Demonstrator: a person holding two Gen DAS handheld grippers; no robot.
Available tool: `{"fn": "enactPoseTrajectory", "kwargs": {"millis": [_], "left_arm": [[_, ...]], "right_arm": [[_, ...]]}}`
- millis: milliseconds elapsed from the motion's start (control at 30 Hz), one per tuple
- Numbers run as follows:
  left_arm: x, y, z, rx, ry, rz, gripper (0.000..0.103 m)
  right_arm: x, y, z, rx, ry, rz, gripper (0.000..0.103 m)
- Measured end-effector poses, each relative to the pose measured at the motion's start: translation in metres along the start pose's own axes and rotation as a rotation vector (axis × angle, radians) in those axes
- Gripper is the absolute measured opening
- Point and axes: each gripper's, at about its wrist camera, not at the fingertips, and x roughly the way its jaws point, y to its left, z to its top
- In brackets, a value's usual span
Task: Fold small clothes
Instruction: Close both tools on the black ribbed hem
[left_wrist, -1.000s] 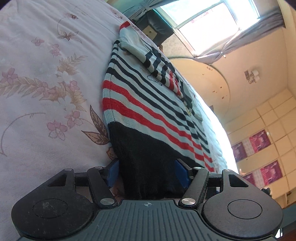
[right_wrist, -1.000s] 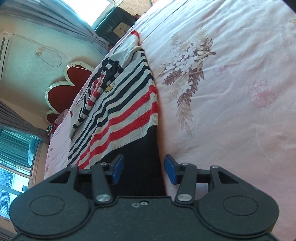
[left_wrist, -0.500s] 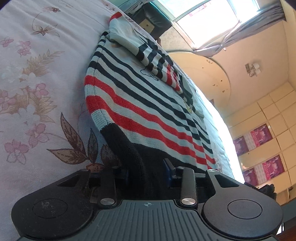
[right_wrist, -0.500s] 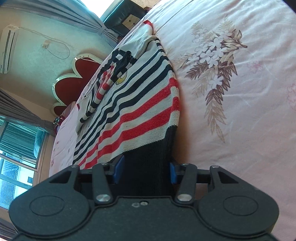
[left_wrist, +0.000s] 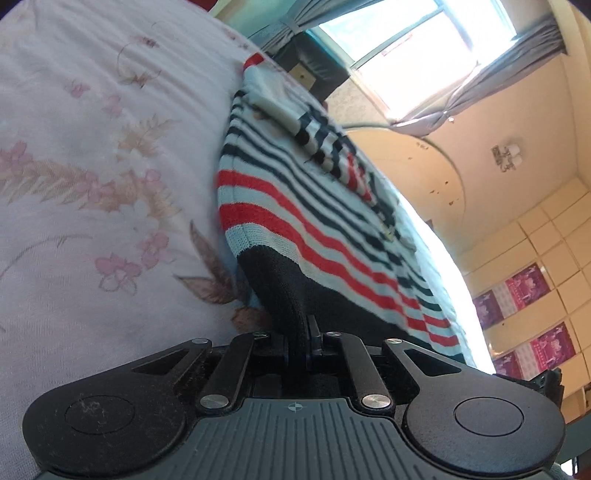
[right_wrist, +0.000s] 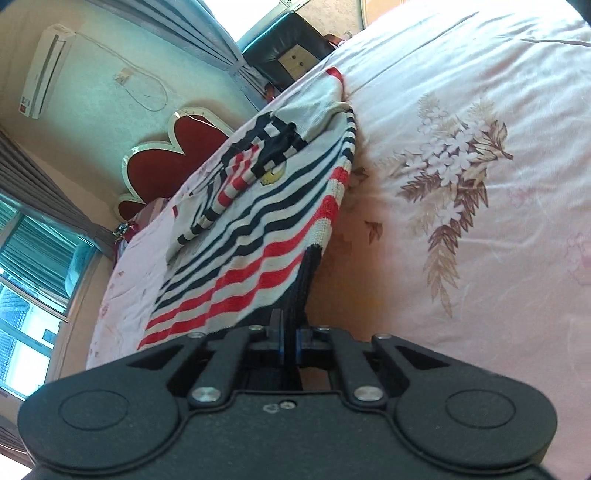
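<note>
A small knitted sweater (left_wrist: 314, 206) with red, navy and white stripes and a black hem lies spread on the bed, its sleeves folded across the chest. My left gripper (left_wrist: 301, 332) is shut on the black hem at the sweater's left bottom corner, and the fabric bunches up between its pads. In the right wrist view the same sweater (right_wrist: 258, 236) runs away from me. There my right gripper (right_wrist: 290, 332) is shut on the hem's right bottom corner, which is pinched into a thin vertical fold and lifted a little off the sheet.
A pale floral bedsheet (left_wrist: 92, 184) covers the bed (right_wrist: 480, 184) on both sides of the sweater. A red scalloped headboard (right_wrist: 166, 162) and a black bedside cabinet (right_wrist: 284, 48) stand beyond the far end. Windows with grey curtains (left_wrist: 424, 55) are behind.
Both grippers have gone from open around the black hem to shut on it. The hem corners are now bunched and raised slightly off the sheet.
</note>
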Motion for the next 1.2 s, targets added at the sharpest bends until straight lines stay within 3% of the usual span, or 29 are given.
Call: {"fn": "enactPoseTrajectory", "kwargs": {"millis": [67,233,300,333,367,400,467,567,667,767,833,867,967,1067,1200], "left_arm": [[0.002,0.004,-0.001,-0.037,-0.009,-0.022,0.007],[0.003,0.004,-0.004,-0.068,-0.022,-0.053,0.007],[-0.001,0.004,-0.006,-0.1,-0.054,-0.127,0.009],[-0.001,0.003,-0.007,-0.133,-0.063,-0.147,0.013],[0.0,0.004,-0.008,-0.163,-0.067,-0.153,0.04],[0.001,0.006,-0.009,-0.186,-0.079,-0.164,0.054],[0.004,0.007,-0.011,-0.222,-0.108,-0.196,0.055],[0.01,0.008,-0.011,-0.263,-0.133,-0.198,0.053],[0.02,0.012,-0.009,-0.286,-0.086,-0.118,0.006],[0.015,0.009,-0.009,-0.223,-0.094,-0.089,0.006],[0.001,0.01,-0.009,-0.229,-0.155,-0.122,0.005],[-0.004,0.012,-0.007,-0.222,-0.164,-0.099,0.005],[0.002,0.022,-0.004,-0.191,-0.109,-0.033,0.005],[0.002,0.017,0.003,-0.188,-0.121,-0.079,0.005],[0.0,0.01,0.019,-0.241,-0.197,-0.159,0.005]], "right_arm": [[0.012,-0.015,-0.003,0.044,0.05,-0.065,0.006],[0.013,-0.015,-0.009,0.086,0.04,-0.025,0.012],[0.015,-0.015,-0.011,0.086,0.041,-0.025,0.012],[0.015,-0.016,-0.011,0.091,0.04,-0.022,0.013],[0.015,-0.016,-0.01,0.098,0.04,-0.016,0.014],[0.014,-0.017,-0.011,0.104,0.039,-0.012,0.014],[0.014,-0.019,-0.011,0.115,0.037,-0.003,0.015],[0.014,-0.019,-0.011,0.131,0.035,0.001,0.016],[0.015,-0.021,-0.011,0.145,0.035,0.005,0.016],[0.015,-0.02,-0.01,0.13,0.044,-0.008,0.006],[0.012,-0.013,-0.011,0.075,0.038,-0.023,0.006],[0.008,-0.01,-0.012,0.06,0.023,-0.01,0.006],[0.004,-0.014,-0.013,0.052,0.011,-0.034,0.005],[0.009,-0.016,-0.009,0.066,0.03,-0.035,0.005],[-0.003,0.004,0.009,0.033,-0.054,0.022,0.005]]}}
